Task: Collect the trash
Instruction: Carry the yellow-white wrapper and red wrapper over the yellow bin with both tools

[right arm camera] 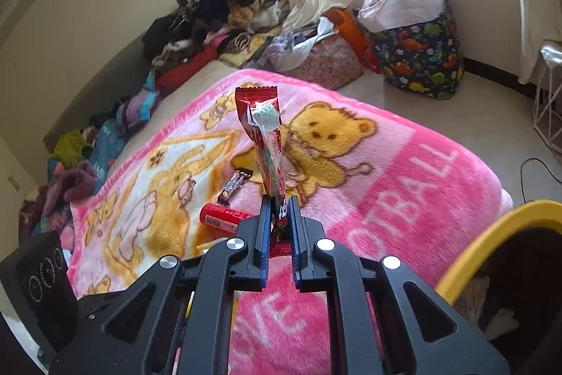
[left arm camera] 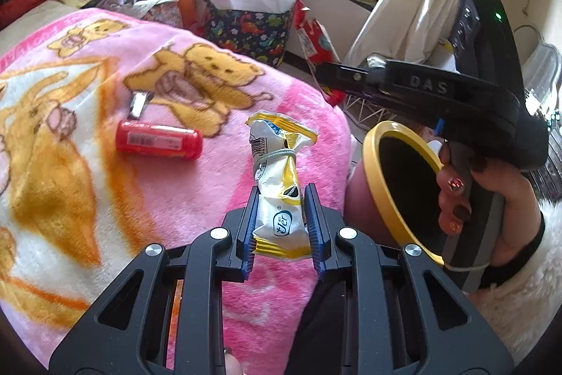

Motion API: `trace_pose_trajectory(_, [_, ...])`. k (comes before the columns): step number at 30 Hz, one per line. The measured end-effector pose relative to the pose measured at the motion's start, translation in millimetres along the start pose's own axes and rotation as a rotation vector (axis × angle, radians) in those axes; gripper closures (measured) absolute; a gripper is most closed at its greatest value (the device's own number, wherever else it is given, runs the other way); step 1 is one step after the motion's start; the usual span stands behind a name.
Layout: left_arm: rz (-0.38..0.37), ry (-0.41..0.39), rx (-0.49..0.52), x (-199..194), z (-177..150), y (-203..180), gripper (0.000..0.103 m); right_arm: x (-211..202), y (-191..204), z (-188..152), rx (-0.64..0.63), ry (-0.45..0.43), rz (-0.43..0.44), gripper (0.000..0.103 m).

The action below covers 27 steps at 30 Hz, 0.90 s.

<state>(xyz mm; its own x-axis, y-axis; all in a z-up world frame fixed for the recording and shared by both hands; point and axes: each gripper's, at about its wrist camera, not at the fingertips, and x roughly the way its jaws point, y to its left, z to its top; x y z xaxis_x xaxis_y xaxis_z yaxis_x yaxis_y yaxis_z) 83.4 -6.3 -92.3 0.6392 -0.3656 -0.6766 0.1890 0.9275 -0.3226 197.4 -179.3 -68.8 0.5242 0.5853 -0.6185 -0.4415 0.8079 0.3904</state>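
My left gripper [left arm camera: 282, 195] is shut on a white and yellow snack wrapper [left arm camera: 279, 178] tied with a band, held above the pink blanket [left arm camera: 105, 164]. My right gripper [right arm camera: 281, 202] is shut on a red snack wrapper [right arm camera: 265, 143] that stands upright between its fingers. A yellow-rimmed bin [left arm camera: 397, 185] sits just right of the left gripper; its rim shows at the lower right of the right wrist view [right arm camera: 491, 241]. A red tube [left arm camera: 159, 140] and a small dark wrapper [left arm camera: 138, 104] lie on the blanket; both also show in the right wrist view, the tube [right arm camera: 223, 220] and the wrapper [right arm camera: 233, 185].
The right hand and its gripper body [left arm camera: 474, 115] hover above the bin. A dinosaur-print bag [right arm camera: 419, 58] with white plastic stands on the floor past the bed. Clothes [right arm camera: 217, 20] pile along the wall. A white wire stand [right arm camera: 548, 108] is at the right.
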Motion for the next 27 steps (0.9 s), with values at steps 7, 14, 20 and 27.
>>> trace_pose_trajectory(7, [-0.013,-0.024,0.036,-7,6,-20,0.084,-36,-13,-9,0.041,-0.045,-0.007,0.093])
trace_pose_trajectory(14, [-0.026,-0.044,0.062,-12,8,-36,0.084,-58,-22,-23,0.054,-0.063,-0.035,0.093])
trace_pose_trajectory(20, [-0.038,-0.049,0.081,-13,9,-45,0.084,-74,-31,-33,0.083,-0.081,-0.052,0.093])
trace_pose_trajectory(27, [-0.052,-0.050,0.095,-12,10,-55,0.084,-91,-38,-44,0.098,-0.093,-0.063,0.093])
